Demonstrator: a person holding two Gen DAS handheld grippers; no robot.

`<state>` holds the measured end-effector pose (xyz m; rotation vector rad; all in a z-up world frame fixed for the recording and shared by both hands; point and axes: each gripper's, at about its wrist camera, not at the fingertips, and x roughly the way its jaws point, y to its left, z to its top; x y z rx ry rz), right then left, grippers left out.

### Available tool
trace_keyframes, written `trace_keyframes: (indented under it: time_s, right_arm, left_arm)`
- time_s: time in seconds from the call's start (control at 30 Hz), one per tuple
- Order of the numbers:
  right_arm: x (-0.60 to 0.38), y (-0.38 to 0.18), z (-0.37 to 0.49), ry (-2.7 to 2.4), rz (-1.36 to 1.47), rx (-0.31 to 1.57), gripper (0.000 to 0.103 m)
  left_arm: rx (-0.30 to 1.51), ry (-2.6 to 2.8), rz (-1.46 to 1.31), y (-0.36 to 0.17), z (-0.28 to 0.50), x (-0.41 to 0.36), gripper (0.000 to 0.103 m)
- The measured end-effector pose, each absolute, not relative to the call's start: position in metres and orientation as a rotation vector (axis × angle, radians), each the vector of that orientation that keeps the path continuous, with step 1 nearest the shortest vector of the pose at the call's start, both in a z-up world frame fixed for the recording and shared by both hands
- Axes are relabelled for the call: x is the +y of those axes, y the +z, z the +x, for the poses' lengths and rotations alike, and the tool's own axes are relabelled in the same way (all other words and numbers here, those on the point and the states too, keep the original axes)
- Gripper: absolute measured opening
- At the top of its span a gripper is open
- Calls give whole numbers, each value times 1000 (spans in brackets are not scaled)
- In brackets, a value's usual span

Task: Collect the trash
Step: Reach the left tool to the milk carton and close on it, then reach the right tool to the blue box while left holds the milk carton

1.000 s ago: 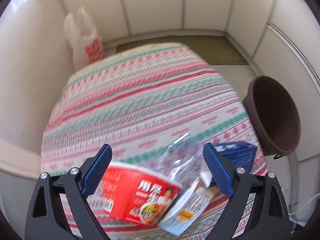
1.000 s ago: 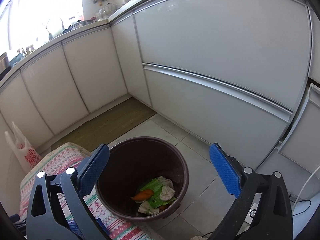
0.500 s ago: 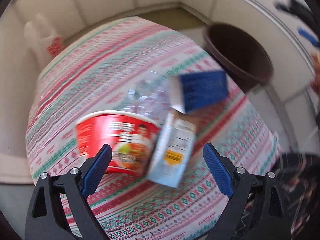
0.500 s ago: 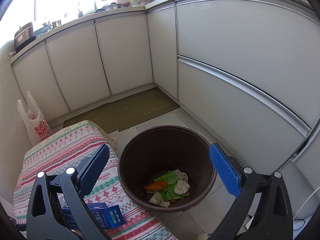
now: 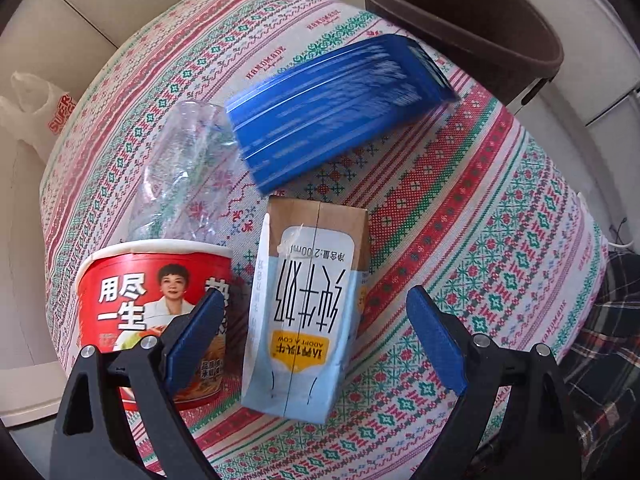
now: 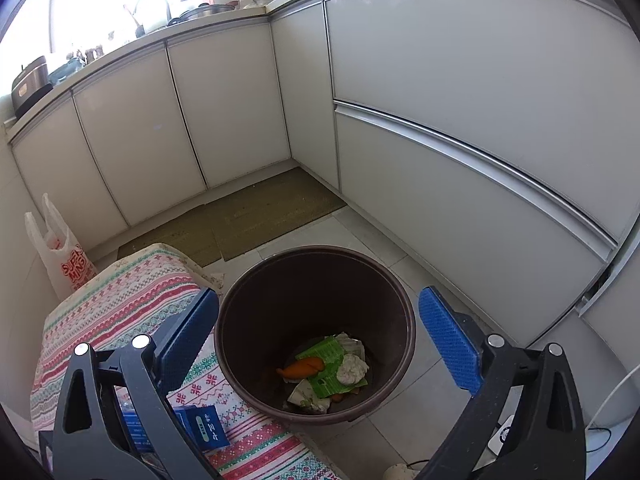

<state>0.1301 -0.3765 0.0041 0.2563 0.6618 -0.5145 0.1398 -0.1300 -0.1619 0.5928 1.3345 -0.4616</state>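
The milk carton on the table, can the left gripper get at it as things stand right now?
Probably yes. The left gripper is open, and the milk carton lies flat between its fingers with nothing on top. The red noodle cup sits close by the left finger and could get nudged.

One noodle cup [image 5: 156, 304], one milk carton [image 5: 308, 312], one blue box [image 5: 336, 108], one plastic bottle [image 5: 184, 168], one bin [image 6: 316, 332].
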Motion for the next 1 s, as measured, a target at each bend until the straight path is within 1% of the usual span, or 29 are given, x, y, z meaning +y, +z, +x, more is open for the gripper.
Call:
trace_keyframes:
  time_s: [0.17,0.23,0.27,0.3,0.63,0.83,1.0]
  right_arm:
    - [-372,3,133,-503,233,673,96]
    - [-371,2,135,-500,225,680,96]
    - [-370,1,135,-499,221,684,96]
    - [-370,0,136,-498,217,688,96]
    - [-349,-7,146,-446,150,719,96]
    - [-319,-20,164,-286,32,781,96]
    - [-267,-43,176,-84,-189,847,96]
  left_arm:
    - [1340,-450,603,-171,145,-131,89]
    - [1339,-450,618,-174,148,-131,81]
    - [1351,-455,625,-177,149,-130,69]
    - [1357,-457,632,-180,150,-129,61]
    - [1302,-492,584,-178,131,-114,60]
    - [1226,-529,411,-149,96,-93,59]
    - [1132,-537,263,-112,76,-55,59]
